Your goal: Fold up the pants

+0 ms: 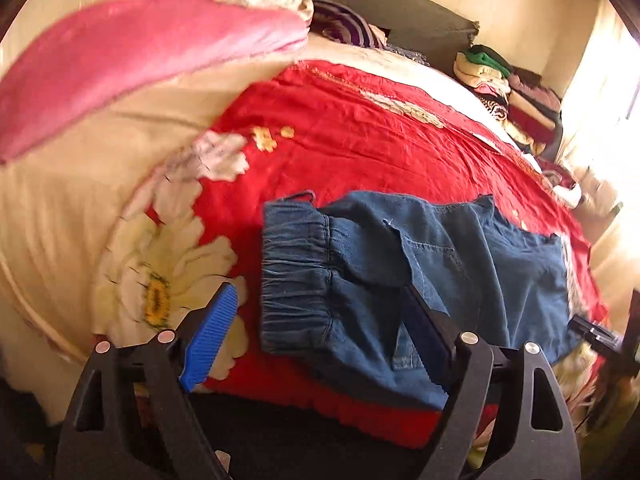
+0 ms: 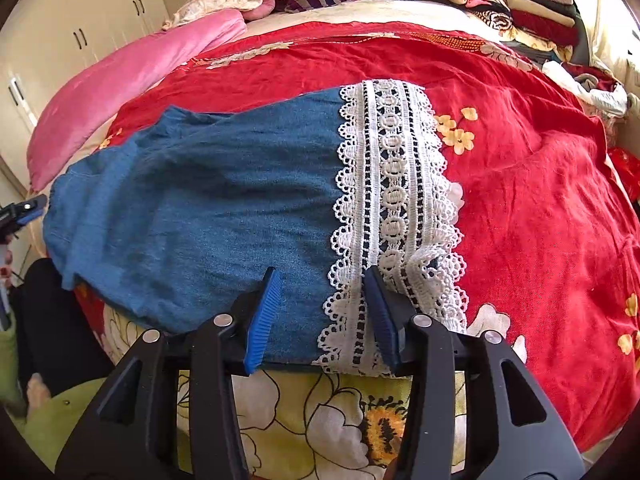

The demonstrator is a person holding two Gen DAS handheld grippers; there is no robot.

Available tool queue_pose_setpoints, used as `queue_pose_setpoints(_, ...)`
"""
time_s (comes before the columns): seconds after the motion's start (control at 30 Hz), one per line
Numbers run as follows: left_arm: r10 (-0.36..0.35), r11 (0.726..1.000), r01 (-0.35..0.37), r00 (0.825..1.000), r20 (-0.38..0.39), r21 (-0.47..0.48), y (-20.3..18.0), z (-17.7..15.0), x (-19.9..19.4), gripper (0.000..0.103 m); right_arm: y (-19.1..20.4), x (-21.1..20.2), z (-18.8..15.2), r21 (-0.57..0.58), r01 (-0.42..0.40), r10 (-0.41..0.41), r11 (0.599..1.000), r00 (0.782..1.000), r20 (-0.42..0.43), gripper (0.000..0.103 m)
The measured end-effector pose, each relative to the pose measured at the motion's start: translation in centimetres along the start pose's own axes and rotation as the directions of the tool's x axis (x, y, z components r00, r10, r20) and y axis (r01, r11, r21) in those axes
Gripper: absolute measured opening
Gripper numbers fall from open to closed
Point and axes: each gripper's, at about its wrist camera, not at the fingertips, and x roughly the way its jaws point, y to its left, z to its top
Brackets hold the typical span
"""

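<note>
Lying on the red bedspread (image 2: 520, 200), the pants (image 2: 200, 200) sit beneath both gaping hand-held grippers, folds hidden.

Sunlit bedroom: cream wardrobe (image 2: 76, 28), grey headboard (image 1: 400, 12), and bed under a red floral bedspread (image 2: 540, 200).

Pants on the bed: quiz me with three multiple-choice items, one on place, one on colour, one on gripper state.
1. The lace hem of the pants lies nearest the:
A. right gripper
B. pink pillow
C. folded clothes stack

2. The bedspread under the pants is mainly:
A. green
B. red
C. grey

3. The left gripper is:
A. shut on the waistband
B. open, holding nothing
C. shut on the pillow

Answers: 1 A, the lace runs down between that gripper's fingers; 2 B, red cloth with flowers surrounds the denim; 3 B, its fingers stand wide apart, with the waistband lying between them.
</note>
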Motion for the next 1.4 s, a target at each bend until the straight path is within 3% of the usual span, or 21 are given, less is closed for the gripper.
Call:
queue_pose_setpoints(0.03, -0.005, 1.0, 0.005, 1.0, -0.004, 0.0, -0.1, -0.1, 0.5, 0.075, 0.1, 0.0, 0.2, 0.001, -0.002, 0.002, 1.0, 1.0, -0.002, 0.041)
queue_pose_setpoints(0.07, -0.004, 1.0, 0.004, 1.0, -0.006, 0.0, -0.4, -0.1, 1.0, 0.044, 0.2, 0.1, 0.2, 0.0, -0.003, 0.003, 1.0, 1.0, -0.003, 0.041)
queue_pose_setpoints(0.13, 0.003, 1.0, -0.003, 1.0, 0.009, -0.009, -0.5, 0.2, 1.6, 0.04, 0.1, 0.1, 0.2, -0.007, -0.001, 0.001, 1.0, 1.0, -0.005, 0.042)
queue_pose_setpoints(0.23, 0.03, 0.999, -0.027, 0.996, 0.09, -0.03, 0.6, 1.6, 0.4, 0.039, 0.2, 0.2, 0.2, -0.009, -0.003, 0.003, 1.0, 1.0, -0.007, 0.042)
queue_pose_setpoints(0.3, 0.073, 0.997, -0.07, 0.99, 0.117, -0.03, 1.5, 2.2, -0.1, 0.039, 0.2, 0.1, 0.2, -0.006, -0.006, 0.006, 1.0, 1.0, -0.009, 0.042)
queue_pose_setpoints(0.43, 0.09, 0.995, -0.087, 0.993, 0.075, -0.045, 2.6, 2.0, 1.2, 0.039, 0.4, 0.3, 0.2, -0.009, 0.0, 0.0, 1.0, 1.0, -0.014, 0.042)
queue_pose_setpoints(0.6, 0.105, 0.993, -0.101, 0.993, 0.061, -0.069, 3.0, 2.0, 1.0, 0.048, 0.6, -0.2, 0.4, -0.017, -0.001, 0.001, 1.0, 1.0, -0.008, 0.043)
queue_pose_setpoints(0.7, 0.14, 0.99, -0.135, 0.981, 0.132, -0.049, 1.8, 2.4, -2.0, 0.055, 1.2, -1.7, 0.6, -0.037, -0.031, 0.033, 0.999, 0.998, 0.047, 0.043)
queue_pose_setpoints(0.8, 0.106, 0.993, -0.112, 0.976, 0.192, 0.024, -0.9, 2.5, -4.2, 0.056, 2.2, -2.2, 1.0, -0.067, -0.061, 0.065, 0.996, 0.996, 0.062, 0.043)
queue_pose_setpoints(0.87, 0.051, 0.995, -0.068, 0.977, 0.208, 0.079, -3.1, 2.4, -4.8, 0.074, 2.6, -1.9, 1.0, -0.08, -0.07, 0.074, 0.994, 0.996, 0.05, 0.043)
queue_pose_setpoints(0.93, -0.029, 0.987, 0.002, 0.987, 0.159, 0.163, -6.2, 1.8, -3.8, 0.077, 2.9, -1.1, 0.9, -0.081, -0.076, 0.078, 0.994, 0.997, 0.018, 0.043)
queue_pose_setpoints(1.0, -0.063, 0.968, 0.039, 0.994, 0.091, 0.246, -8.8, 0.9, -1.8, 0.077, 2.8, -0.2, 0.6, -0.071, -0.075, 0.073, 0.995, 0.997, -0.031, 0.043)
queue_pose_setpoints(1.1, -0.064, 0.946, 0.068, 0.998, -0.022, 0.318, -11.1, -0.6, 1.9, 0.077, 2.3, 0.8, -0.3, -0.052, -0.083, 0.079, 0.995, 0.994, -0.074, 0.043)
queue_pose_setpoints(1.2, -0.016, 0.931, 0.061, 0.992, -0.129, 0.359, -11.6, -1.7, 5.6, 0.077, 2.3, 0.6, -0.5, -0.057, -0.096, 0.092, 0.994, 0.993, -0.069, 0.043)
queue_pose_setpoints(1.27, -0.008, 0.927, 0.061, 0.99, -0.142, 0.371, -11.7, -1.9, 6.2, 0.077, 2.3, -0.1, -0.4, -0.07, -0.108, 0.104, 0.992, 0.993, -0.051, 0.044)
queue_pose_setpoints(1.4, -0.18, 0.929, 0.206, 0.977, -0.112, 0.308, -11.9, 0.9, 4.6, 0.077, 2.4, -2.5, 1.4, -0.105, -0.116, 0.122, 0.988, 0.991, 0.048, 0.049)
